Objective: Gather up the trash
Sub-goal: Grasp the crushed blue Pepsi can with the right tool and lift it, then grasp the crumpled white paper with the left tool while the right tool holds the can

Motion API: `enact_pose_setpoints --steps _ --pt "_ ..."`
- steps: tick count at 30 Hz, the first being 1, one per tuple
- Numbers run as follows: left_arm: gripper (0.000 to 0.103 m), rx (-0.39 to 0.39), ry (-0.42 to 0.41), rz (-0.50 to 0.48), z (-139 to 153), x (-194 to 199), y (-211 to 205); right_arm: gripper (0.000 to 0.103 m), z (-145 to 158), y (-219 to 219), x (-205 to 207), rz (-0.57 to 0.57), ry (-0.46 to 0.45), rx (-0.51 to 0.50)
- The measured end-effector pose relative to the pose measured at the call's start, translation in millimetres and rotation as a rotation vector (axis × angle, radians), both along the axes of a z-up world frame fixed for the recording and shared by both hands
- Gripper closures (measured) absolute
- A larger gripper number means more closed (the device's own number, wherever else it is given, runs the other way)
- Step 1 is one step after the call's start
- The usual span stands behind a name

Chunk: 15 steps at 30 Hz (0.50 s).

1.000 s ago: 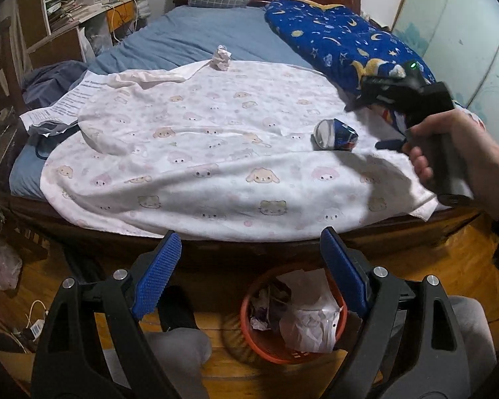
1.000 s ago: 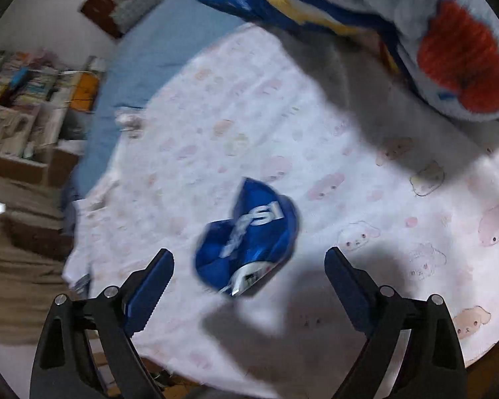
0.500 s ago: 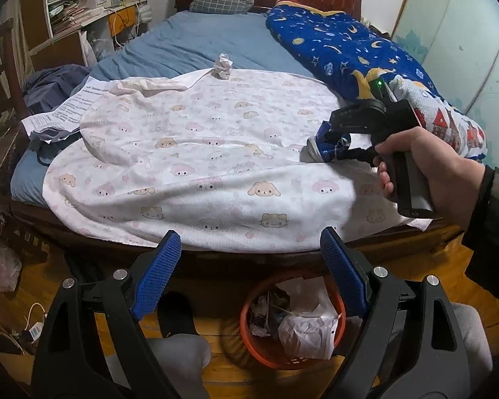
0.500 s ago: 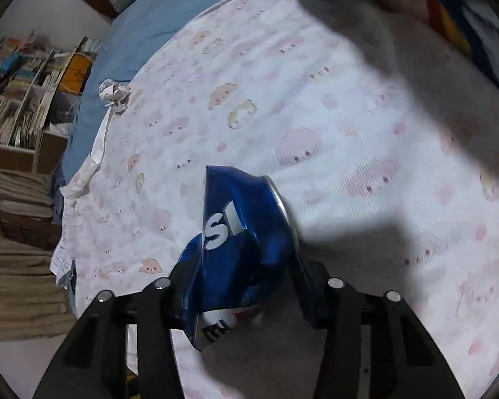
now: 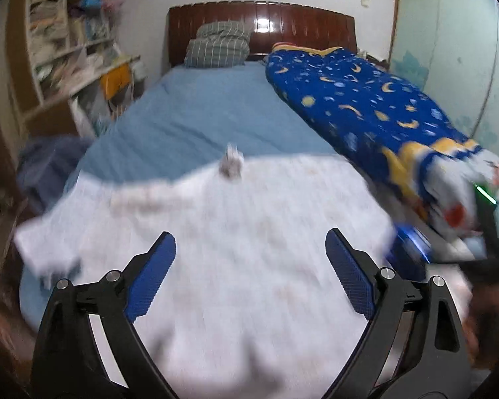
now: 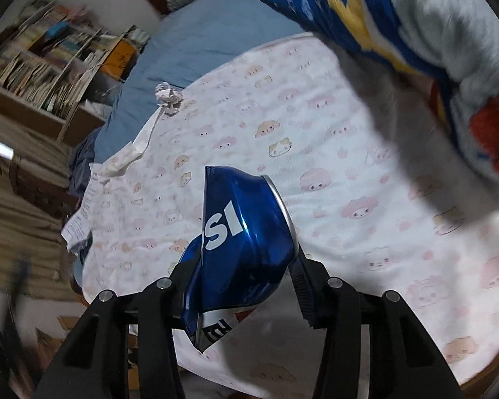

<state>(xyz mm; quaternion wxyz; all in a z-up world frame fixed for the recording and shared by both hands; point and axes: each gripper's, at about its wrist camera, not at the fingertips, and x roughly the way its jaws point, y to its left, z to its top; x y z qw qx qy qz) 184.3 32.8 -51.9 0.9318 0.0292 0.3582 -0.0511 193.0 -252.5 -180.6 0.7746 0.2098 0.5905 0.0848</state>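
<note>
R gripper (image 6: 241, 274) is clamping its fingers on the crushed blue can (image 6: 239, 242) just above the bed (image 6: 332, 173), ready for binning, while L gripper (image 5: 249, 266), fingers opening w/ nothing between, is aiming at the paper wad (image 5: 231, 164) at 12 o'clock.

Right gripper (image 6: 243, 266) clamped on crushed can (image 6: 239, 232), pointing steeply down. Left gripper (image 5: 249, 272) jaws opening, nothing between.

you're in a home bedroom: a wide bed with a pale blue sheet (image 5: 196, 123) and a dark red wooden headboard (image 5: 282, 30) fills the room. a striped grey pillow (image 5: 219, 48), a blue moon-and-star quilt (image 5: 359, 99) and crammed wooden bookshelves (image 5: 60, 50) show it.
</note>
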Motion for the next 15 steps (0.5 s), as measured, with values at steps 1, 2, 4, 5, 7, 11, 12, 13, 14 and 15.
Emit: enact_pose_setpoints --steps 1,2,4,5,7,11,12,13,14,15 --pt "0.012 0.007 0.009 -0.012 -7 38 -3 0.057 1 -1 -1 0.01 -0.008 -0.008" --pt "0.012 0.025 0.018 -0.004 -13 59 -6 0.057 1 -2 -2 0.021 -0.014 -0.019" --pt "0.012 0.039 0.037 -0.012 -30 105 -14 0.057 0 -6 -3 0.041 -0.024 -0.033" --pt "0.012 0.036 0.053 -0.01 -41 129 -17 0.057 -1 -7 -3 0.048 -0.03 -0.045" --pt "0.012 0.028 0.097 0.036 -62 167 -17 0.057 -4 -9 -2 0.065 -0.045 -0.061" --pt "0.012 0.205 0.138 0.081 -106 220 -40 0.057 -12 -13 4 0.076 -0.061 -0.065" --pt "0.012 0.25 0.146 0.07 -116 231 -48 0.057 -14 -12 5 0.08 -0.063 -0.062" --pt "0.012 0.264 0.149 0.064 -120 236 -50 0.057 -15 -12 6 0.086 -0.064 -0.061" --pt "0.012 0.282 0.157 0.06 -128 245 -54 0.057 -16 -12 8 0.091 -0.065 -0.062" --pt "0.012 0.281 0.164 0.053 -134 252 -57 0.057 -16 -12 10 0.093 -0.069 -0.053"
